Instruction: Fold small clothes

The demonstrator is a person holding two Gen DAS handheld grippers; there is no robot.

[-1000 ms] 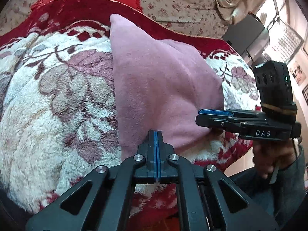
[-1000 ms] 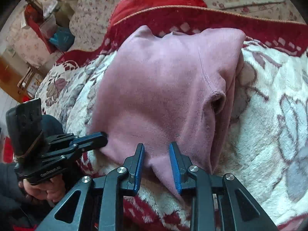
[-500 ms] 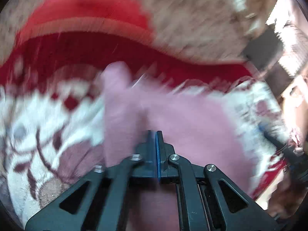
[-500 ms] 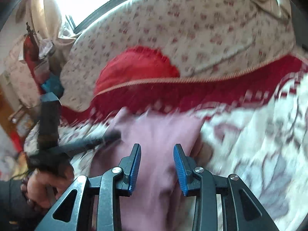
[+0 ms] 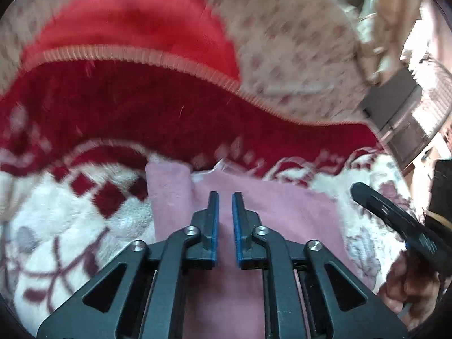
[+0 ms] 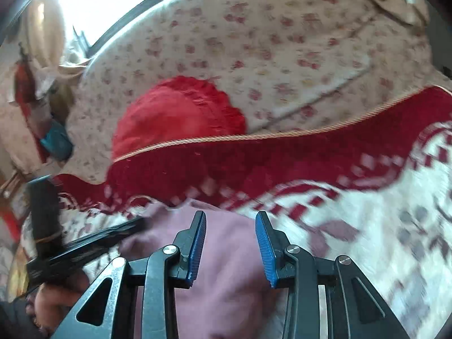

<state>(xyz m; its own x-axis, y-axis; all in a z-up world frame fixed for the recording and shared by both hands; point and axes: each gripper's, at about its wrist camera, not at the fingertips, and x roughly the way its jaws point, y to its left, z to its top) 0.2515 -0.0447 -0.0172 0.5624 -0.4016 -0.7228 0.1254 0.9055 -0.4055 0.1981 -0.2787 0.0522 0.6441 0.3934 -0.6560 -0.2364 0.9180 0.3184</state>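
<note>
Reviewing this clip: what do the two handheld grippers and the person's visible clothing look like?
Both the left gripper and the right gripper are matte black linkage frames with silver round pivot screws and two slim fingers faced with ribbed blue pads. Seen from the other camera, each carries a black boxy block on top. A dark sleeve shows at the left wrist. No cable can be made out.

One pink garment (image 5: 254, 220), one blanket (image 5: 84, 226), two claws, perhaps one red cushion (image 6: 180, 113).
</note>
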